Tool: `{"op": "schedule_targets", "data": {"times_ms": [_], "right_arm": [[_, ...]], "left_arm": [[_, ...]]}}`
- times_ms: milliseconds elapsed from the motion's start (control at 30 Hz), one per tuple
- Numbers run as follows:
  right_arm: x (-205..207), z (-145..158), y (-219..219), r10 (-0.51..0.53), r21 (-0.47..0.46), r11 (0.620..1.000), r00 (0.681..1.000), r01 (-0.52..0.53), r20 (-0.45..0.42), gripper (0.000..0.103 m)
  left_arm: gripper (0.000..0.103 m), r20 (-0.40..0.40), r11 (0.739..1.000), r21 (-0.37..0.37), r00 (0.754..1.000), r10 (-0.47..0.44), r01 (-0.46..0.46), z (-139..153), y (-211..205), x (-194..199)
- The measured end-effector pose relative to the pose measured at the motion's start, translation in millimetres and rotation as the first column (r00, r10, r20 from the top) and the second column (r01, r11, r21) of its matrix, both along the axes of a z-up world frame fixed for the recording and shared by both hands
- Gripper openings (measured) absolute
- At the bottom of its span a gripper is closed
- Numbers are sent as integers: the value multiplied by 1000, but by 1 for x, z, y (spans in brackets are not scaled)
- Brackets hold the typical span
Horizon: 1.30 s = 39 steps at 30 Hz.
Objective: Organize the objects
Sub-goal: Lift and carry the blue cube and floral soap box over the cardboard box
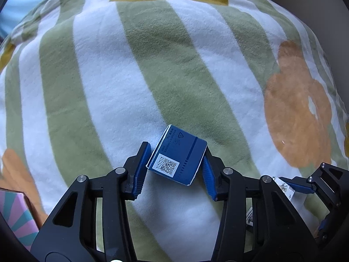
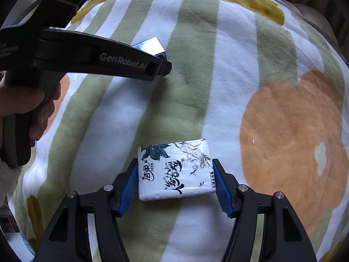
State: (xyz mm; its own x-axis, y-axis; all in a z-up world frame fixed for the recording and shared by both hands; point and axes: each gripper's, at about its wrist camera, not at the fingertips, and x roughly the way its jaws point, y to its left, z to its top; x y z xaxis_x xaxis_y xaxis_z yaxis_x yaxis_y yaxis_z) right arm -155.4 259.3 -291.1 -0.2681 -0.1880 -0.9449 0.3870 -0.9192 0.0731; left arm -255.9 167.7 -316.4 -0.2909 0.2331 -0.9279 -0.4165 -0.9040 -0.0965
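Over at the far left of the left wrist view, a pastel striped box [image 1: 15, 214] is peeking in at the near corner, lying on the blanket [image 1: 109, 87], a fleecy cover with green and white stripes and orange and mustard flowers. Moving right, the left gripper [image 1: 174, 168] is closing on a small blue carton [image 1: 177, 156] with a QR sticker on its upper face. The carton is sitting tilted, twisted between the jaws; the right pad is pressing its edge, while the left pad is touching only near the carton's near corner, with a thin gap farther out. So the grip looks clenched on the carton, though loosely squared. At the near right edge of this view, the other tool's blue pad is showing beside a white packet's corner.

Turning to the right wrist view, at the left a hand [image 2: 32, 109] is wrapping the handle of the black tool, whose body is reaching across toward the middle; the blue carton [image 2: 150, 47] is partly hiding behind it, far on the blanket [image 2: 218, 76]. Nearer and to the right, the right gripper [image 2: 175, 176] is grasping a white tissue pack [image 2: 174, 170] printed with ink-style leaves and black characters. Both blue pads are pressing against its short sides, and the pack is lying flat just over a white stripe.
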Motion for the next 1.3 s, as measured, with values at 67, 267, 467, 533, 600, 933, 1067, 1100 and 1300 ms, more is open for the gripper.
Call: {"op": "schedule_targets", "data": {"times_ms": [67, 267, 467, 533, 600, 933, 1067, 1100, 1300], "right_arm": [[-1, 7, 0, -5, 2, 1000, 1000, 5, -4, 59], [-4, 43, 4, -34, -15, 999, 999, 34, -24, 59], [-1, 96, -2, -48, -10, 999, 996, 47, -78, 59], [1, 115, -13, -50, -5, 999, 994, 50, -99, 59], [1, 130, -17, -56, -9, 998, 992, 56, -115, 59], [33, 210, -30, -105, -20, 994, 978, 103, -180, 59], [47, 229, -33, -149, -24, 989, 970, 147, -191, 59], [50, 233, -33, -163, -31, 987, 968, 160, -192, 59], [71, 246, -38, -197, -46, 980, 959, 191, -206, 59]], "left_arm": [[41, -3, 1000, 3, 1000, 1, -1, 4, -2, 0], [41, -26, 1000, 21, 1000, 16, -16, 35, -9, 4], [41, -65, 998, 45, 997, 46, -43, 93, -17, 13], [41, -67, 997, 49, 996, 64, -60, 114, -25, 22], [41, -76, 995, 54, 993, 86, -82, 134, -28, 30], [41, -141, 982, 65, 972, 186, -178, 223, -76, 90], [41, -159, 972, 83, 959, 233, -222, 247, -95, 120], [41, -162, 968, 91, 955, 247, -235, 252, -101, 129], [41, -150, 944, 112, 934, 325, -310, 269, -126, 174]]}}
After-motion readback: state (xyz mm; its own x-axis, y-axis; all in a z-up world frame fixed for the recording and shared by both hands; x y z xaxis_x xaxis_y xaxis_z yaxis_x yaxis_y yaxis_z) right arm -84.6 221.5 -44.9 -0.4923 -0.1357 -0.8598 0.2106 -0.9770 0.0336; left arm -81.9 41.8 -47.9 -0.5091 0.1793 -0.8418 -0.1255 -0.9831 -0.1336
